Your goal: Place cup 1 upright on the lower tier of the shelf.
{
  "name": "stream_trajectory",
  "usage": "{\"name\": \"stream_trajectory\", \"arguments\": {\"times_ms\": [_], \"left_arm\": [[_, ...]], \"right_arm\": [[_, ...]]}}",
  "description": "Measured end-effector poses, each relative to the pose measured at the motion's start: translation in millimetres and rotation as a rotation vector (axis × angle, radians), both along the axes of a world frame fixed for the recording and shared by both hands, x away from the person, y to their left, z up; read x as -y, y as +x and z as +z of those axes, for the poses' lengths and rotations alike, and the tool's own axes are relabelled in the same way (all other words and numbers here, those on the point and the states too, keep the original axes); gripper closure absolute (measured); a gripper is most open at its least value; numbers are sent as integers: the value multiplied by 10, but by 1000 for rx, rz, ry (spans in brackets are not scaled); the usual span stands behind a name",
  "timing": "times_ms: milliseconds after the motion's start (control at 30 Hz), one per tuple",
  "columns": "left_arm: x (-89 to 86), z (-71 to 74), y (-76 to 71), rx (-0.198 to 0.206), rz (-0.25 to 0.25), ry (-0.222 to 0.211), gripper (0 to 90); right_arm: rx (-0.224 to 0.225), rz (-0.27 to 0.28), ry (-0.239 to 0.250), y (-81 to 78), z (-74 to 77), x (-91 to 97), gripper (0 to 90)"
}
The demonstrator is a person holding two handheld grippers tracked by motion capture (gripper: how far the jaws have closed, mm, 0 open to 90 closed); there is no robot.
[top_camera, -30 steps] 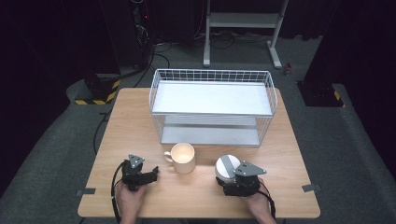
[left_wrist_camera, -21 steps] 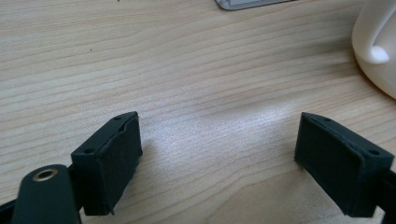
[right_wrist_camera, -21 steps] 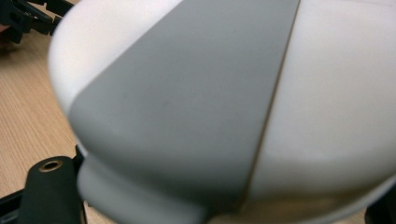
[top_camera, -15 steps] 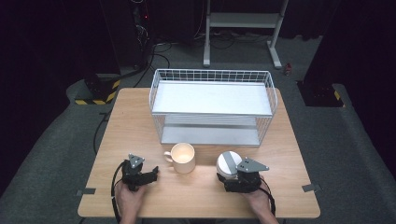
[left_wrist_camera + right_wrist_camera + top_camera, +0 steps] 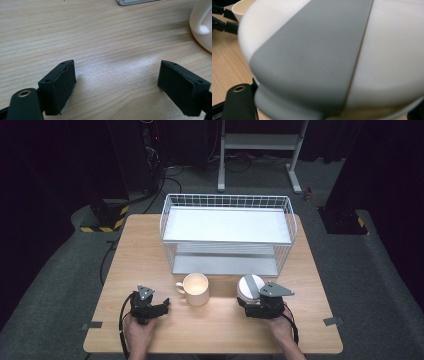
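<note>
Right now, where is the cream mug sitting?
In the high view the cream mug stands on the table's near half, just before the wire basket, between the left gripper and the grey-and-white bowl.

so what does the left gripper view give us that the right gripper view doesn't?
Left gripper view alone: its own two black fingers standing wide apart over bare table, nothing between them, and a corner of the wire rack's base.

Right gripper view alone: a white and grey bowl, upside down and very close, and the other gripper at the top left.

Both: the cream mug and the wooden tabletop.
</note>
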State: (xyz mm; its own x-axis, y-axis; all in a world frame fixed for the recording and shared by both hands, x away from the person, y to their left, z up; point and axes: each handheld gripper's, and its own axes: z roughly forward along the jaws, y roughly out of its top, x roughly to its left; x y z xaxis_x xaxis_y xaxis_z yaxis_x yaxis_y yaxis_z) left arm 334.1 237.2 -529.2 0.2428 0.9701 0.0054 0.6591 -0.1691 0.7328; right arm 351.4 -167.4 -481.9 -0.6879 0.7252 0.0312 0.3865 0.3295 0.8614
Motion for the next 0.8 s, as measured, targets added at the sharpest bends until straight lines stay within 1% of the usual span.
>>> {"name": "stream_trajectory", "arguments": {"times_ms": [133,167,200,267,367,400,500,533,600,700,800], "left_arm": [[0,0,2,0,2,-1,150],[0,0,2,0,2,-1,150],[-1,0,3,1,2,0,150],[0,0,2,0,3,-1,150],[-1,0,3,1,2,0,150],[-2,0,3,1,1,0,150],[-2,0,2,1,2,-1,150],[-2,0,3,1,2,0,150],[-2,0,3,1,2,0,150],[-4,2,3,-2,2,-1,153],[-3,1,3,0,4,-1,154]], "right_arm": [[-9,-9,0,51,17,18,183],[-9,-9,0,51,17,18,183],[-6,-10,-11,86,26,21,183],[0,-17,-16,118,37,26,183],[-2,-27,-10,150,45,33,183],[-2,-35,-13,183,42,39,183],[-3,-44,-26,215,40,44,183],[-4,-55,-21,254,43,57,183],[-11,-65,-10,280,50,68,183],[-12,-74,-10,306,54,76,183],[-25,-87,-7,365,53,88,183]]}}
